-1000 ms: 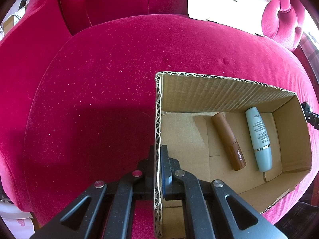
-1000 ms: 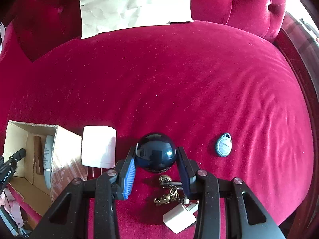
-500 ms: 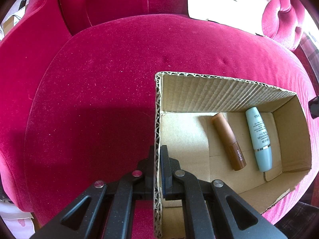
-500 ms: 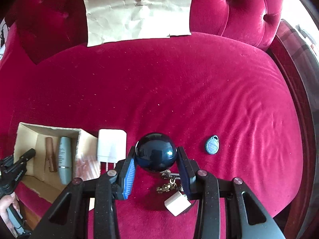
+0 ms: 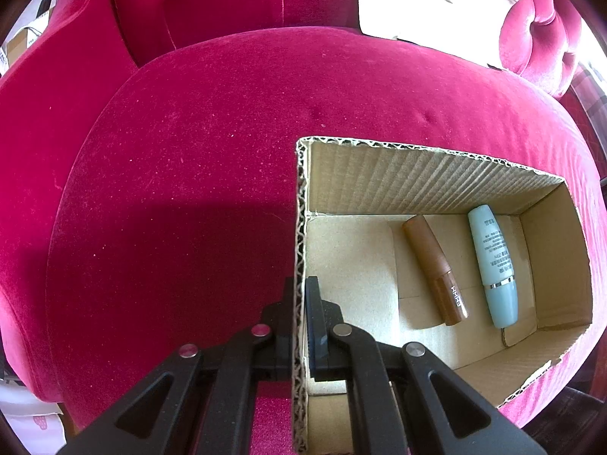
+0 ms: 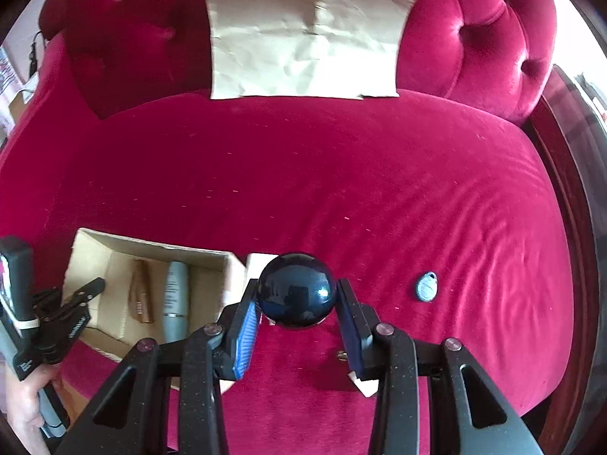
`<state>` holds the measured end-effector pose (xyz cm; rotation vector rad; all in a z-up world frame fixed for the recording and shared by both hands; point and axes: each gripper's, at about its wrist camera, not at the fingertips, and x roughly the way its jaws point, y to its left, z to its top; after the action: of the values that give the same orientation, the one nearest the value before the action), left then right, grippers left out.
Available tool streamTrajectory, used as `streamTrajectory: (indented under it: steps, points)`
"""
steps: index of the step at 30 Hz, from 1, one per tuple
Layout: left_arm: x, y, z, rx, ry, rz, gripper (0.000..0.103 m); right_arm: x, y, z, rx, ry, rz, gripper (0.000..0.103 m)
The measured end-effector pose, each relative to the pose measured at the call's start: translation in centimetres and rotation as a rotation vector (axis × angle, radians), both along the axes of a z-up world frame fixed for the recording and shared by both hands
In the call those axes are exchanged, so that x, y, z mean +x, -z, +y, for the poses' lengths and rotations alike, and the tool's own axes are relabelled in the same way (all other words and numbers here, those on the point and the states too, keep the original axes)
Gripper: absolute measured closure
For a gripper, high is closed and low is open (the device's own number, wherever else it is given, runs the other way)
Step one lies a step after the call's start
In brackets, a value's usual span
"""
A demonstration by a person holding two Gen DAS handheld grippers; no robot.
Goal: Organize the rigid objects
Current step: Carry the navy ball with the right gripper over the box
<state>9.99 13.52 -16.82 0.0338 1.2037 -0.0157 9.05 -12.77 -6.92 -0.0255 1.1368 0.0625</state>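
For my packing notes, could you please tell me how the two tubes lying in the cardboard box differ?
The brown cylindrical tube is matte brown throughout, with lettering near its darker end; the pale blue plastic tube has printed text and a silver band. The brown tube slants more; the blue lies straighter, nearer the box's end wall. Both lie flat on the floor of the cardboard box.

A home sitting room: a button-tufted crimson velvet armchair (image 6: 341, 189) with a dark wooden frame (image 6: 565, 174), a crumpled sheet of brown paper (image 6: 307, 34) against its backrest.
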Motion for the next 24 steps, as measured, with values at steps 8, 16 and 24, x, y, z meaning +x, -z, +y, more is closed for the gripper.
streamTrajectory:
  steps: [8,16,24]
  points:
    - [-0.1,-0.2,-0.1,0.001,0.001,0.000,0.100,-0.4,-0.4,3.8,0.026,-0.083,-0.011,0.062]
    - [-0.2,-0.3,-0.1,-0.001,0.000,0.002,0.100,-0.6,0.3,7.6,0.047,-0.166,-0.008,0.062]
    - [-0.1,-0.4,0.0,-0.004,0.000,0.001,0.100,-1.1,1.3,11.1,0.068,-0.238,-0.008,0.062]
